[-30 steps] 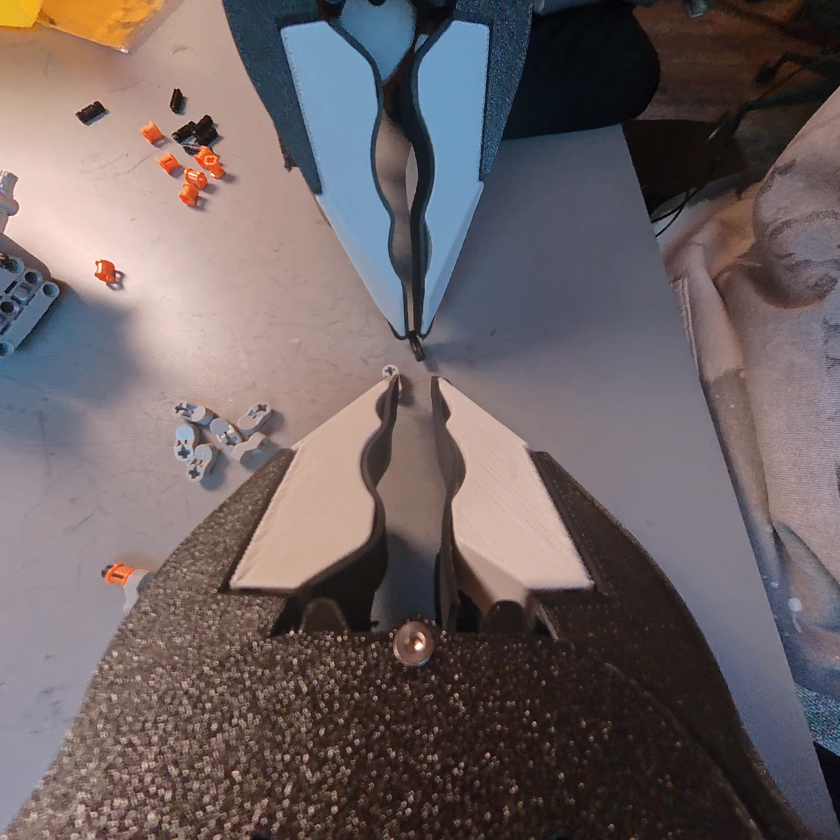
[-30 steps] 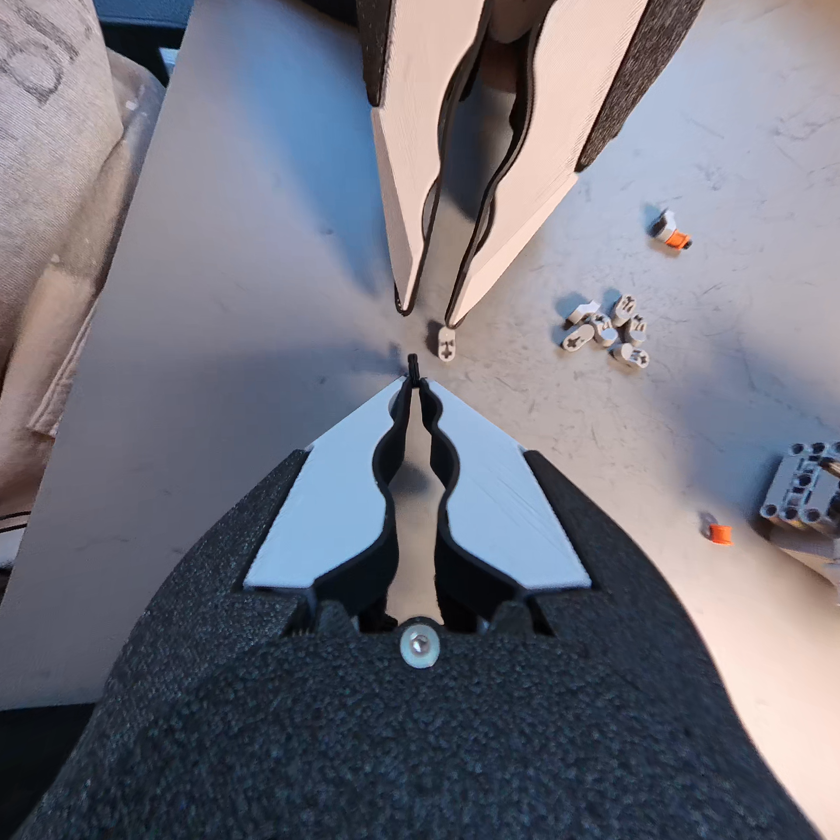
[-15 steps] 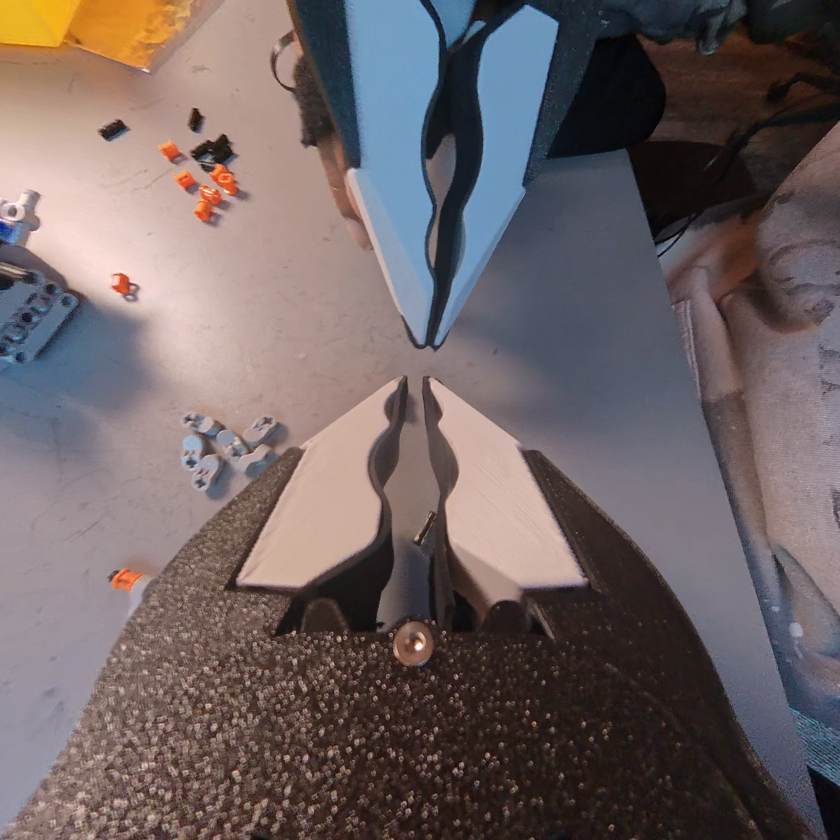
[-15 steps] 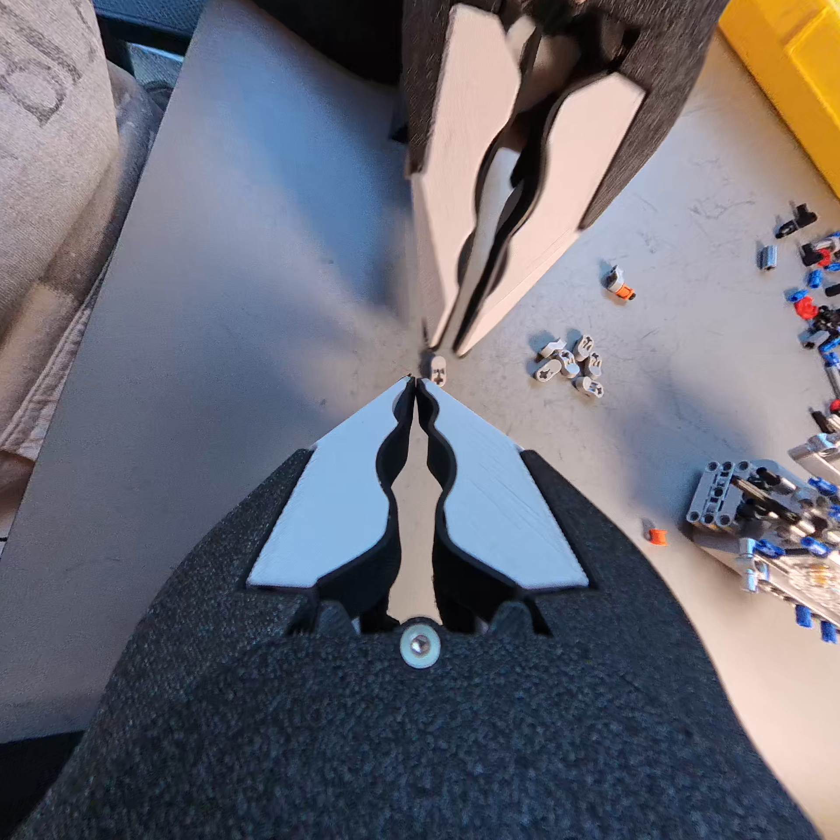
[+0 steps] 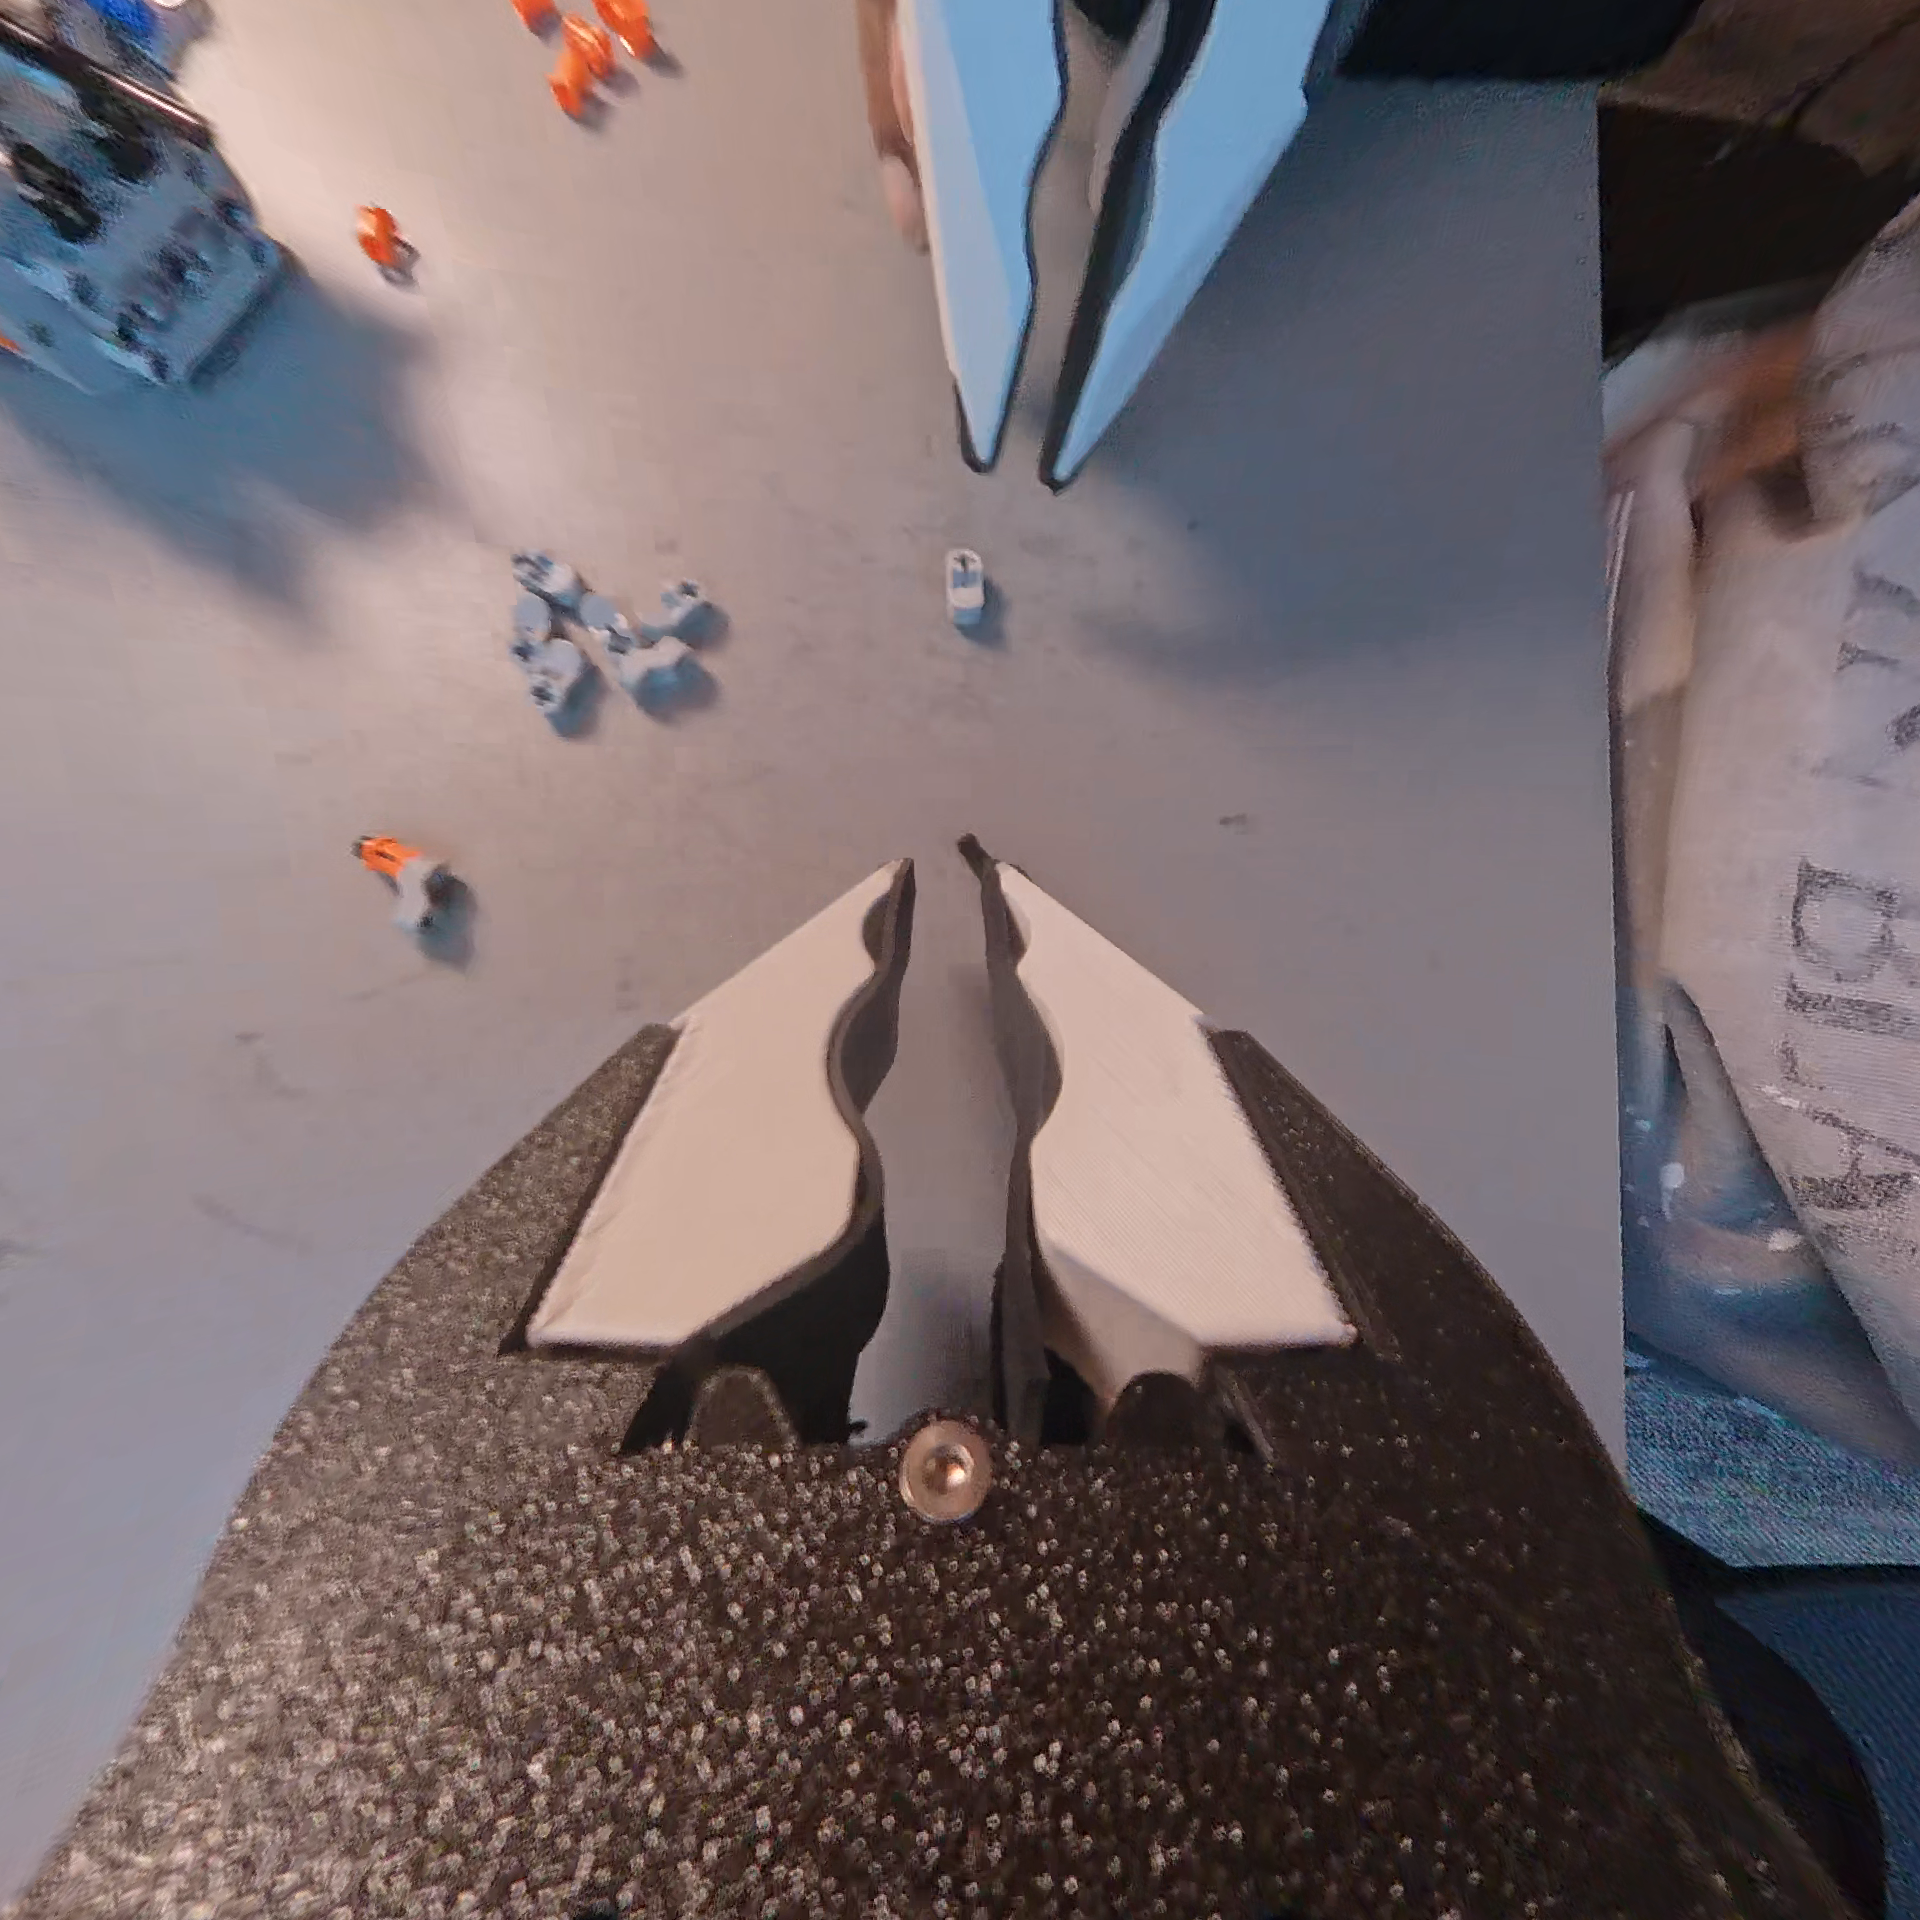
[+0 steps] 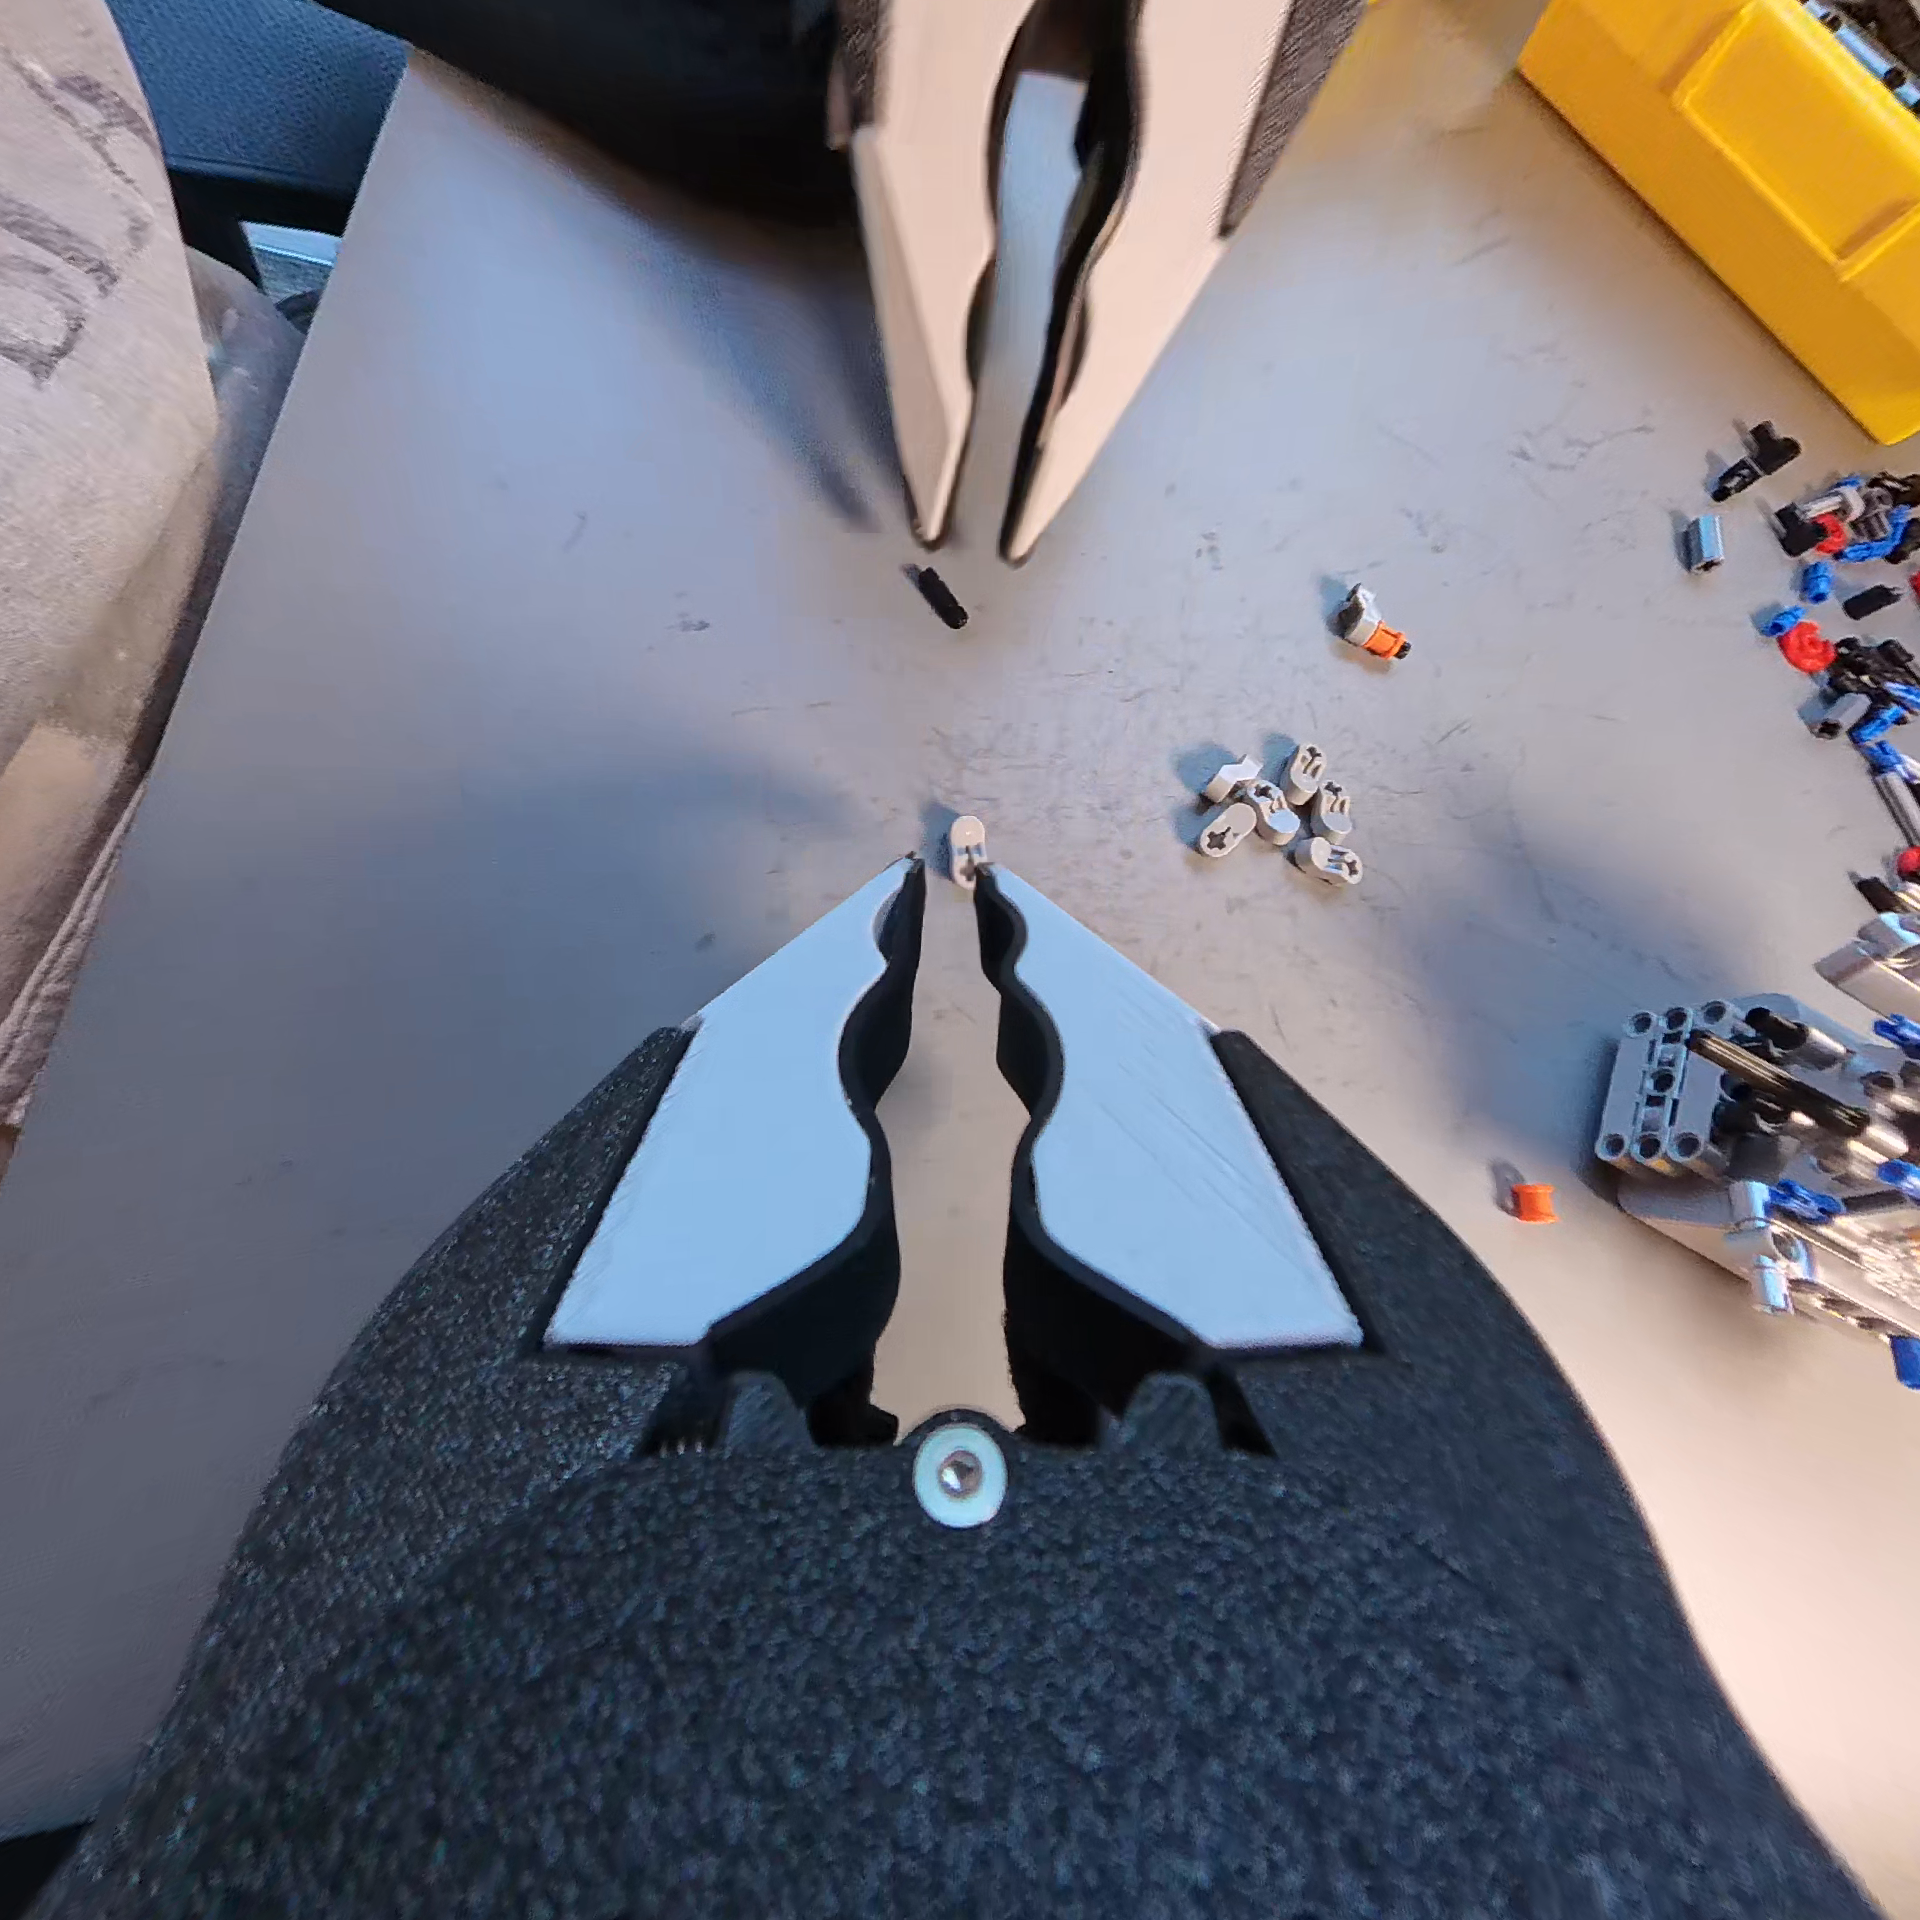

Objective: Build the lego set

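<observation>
My left gripper (image 5: 943,857) hovers over the grey table (image 5: 1299,748) with its jaws a narrow gap apart and nothing between them. A small black pin (image 5: 969,846) lies on the table right at its right fingertip; it also shows in the right wrist view (image 6: 935,609). My right gripper (image 6: 948,868) faces it, jaws also a narrow gap apart and empty. A single light grey connector (image 6: 966,844) lies just off its right fingertip, also seen in the left wrist view (image 5: 964,588). Each gripper shows in the other's view: the right (image 5: 1018,473), the left (image 6: 971,551).
A cluster of grey connectors (image 6: 1278,816) and an orange-and-grey piece (image 6: 1371,629) lie to one side. A grey Technic assembly (image 6: 1766,1143), a loose orange bush (image 6: 1532,1200), a heap of small parts (image 6: 1849,582) and a yellow bin (image 6: 1766,187) lie beyond. The table edge (image 5: 1600,727) borders cloth (image 5: 1787,935). Left tips to right tips: about 9 centimeters. My left gripper's tips are some 10 centimeters from the orange-and-grey piece (image 6: 1371,629). It turns up in the left wrist view (image 5: 410,872) as well.
The right gripper held the black pin a second ago; the pin now lies on the table by the left gripper. The right jaws have parted slightly. Both grippers have drawn apart.
</observation>
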Available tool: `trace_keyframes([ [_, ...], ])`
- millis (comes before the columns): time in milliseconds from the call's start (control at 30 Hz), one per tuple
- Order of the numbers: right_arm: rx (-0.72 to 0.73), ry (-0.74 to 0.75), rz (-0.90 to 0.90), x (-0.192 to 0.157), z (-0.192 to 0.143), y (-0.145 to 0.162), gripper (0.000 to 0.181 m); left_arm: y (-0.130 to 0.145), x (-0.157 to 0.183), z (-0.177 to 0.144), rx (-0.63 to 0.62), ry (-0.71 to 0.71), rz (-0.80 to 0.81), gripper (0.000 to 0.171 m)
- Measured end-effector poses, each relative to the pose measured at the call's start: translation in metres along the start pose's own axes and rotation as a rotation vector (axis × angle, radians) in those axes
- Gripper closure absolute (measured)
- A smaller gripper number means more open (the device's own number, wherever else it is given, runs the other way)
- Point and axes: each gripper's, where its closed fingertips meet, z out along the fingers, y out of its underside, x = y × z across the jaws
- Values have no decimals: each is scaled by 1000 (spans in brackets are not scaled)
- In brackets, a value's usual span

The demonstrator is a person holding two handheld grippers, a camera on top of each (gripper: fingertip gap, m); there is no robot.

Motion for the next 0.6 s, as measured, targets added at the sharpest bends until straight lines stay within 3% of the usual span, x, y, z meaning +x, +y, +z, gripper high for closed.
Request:
trace_keyframes([
  [200,15,30,17,4,0,4,172,7,5,11,-57,-50,6,159],
  [367,52,44,36,7,-1,1,173,6,0,13,-75,-94,31,169],
  [600,129,34,38,3,1,-12,171,-7,-5,17,-4,-100,77,170],
])
